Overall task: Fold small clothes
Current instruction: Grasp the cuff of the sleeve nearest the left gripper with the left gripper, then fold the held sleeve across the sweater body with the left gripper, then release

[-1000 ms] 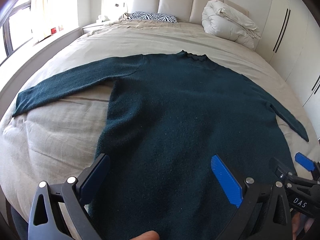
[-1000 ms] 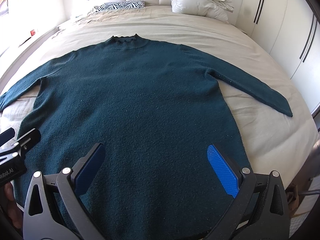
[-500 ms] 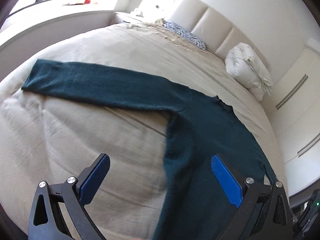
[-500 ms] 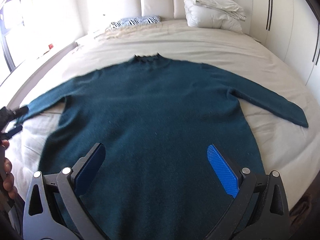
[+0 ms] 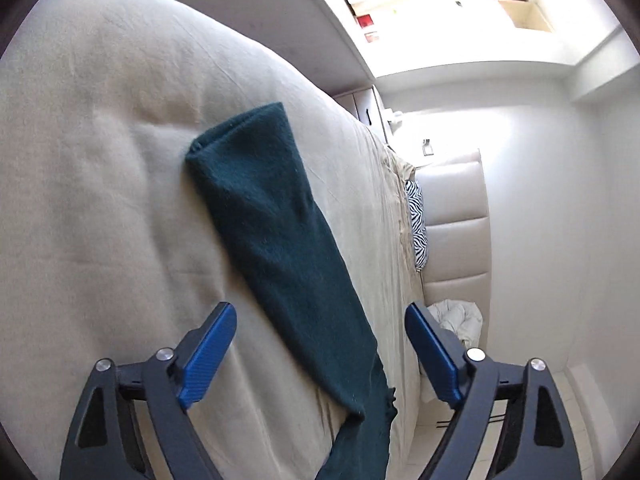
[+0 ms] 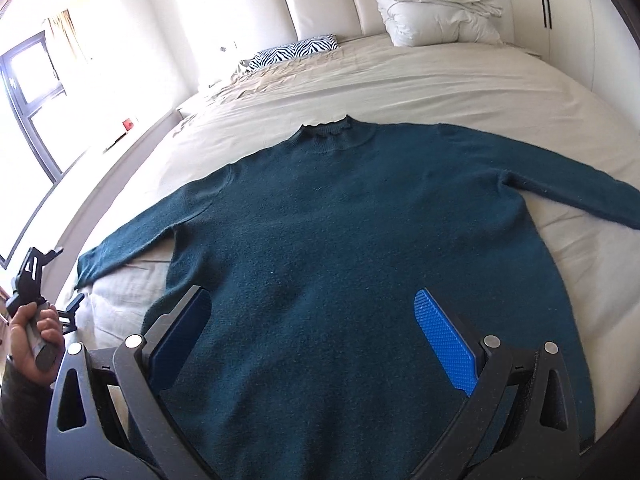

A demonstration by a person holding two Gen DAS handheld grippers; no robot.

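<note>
My left gripper (image 5: 320, 350), jaws just narrowing but still empty, straddles the sweater's sleeve (image 5: 276, 248) lying ahead on the bed (image 5: 100, 160); I should pinch near the cuff. Right gripper (image 6: 316, 332) hangs open over the sweater's hem.

i see a dark teal sweater (image 6: 352, 240) on the beige bed (image 6: 460, 92), a zebra-striped black-and-white pillow (image 6: 296, 50) by the cream headboard (image 6: 320, 4), blue gripper pads (image 6: 444, 336).

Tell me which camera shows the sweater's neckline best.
The right wrist view: the whole sweater lies flat on the bed, with the neckline clear at its far edge. The left wrist view shows mostly one sleeve.
</note>
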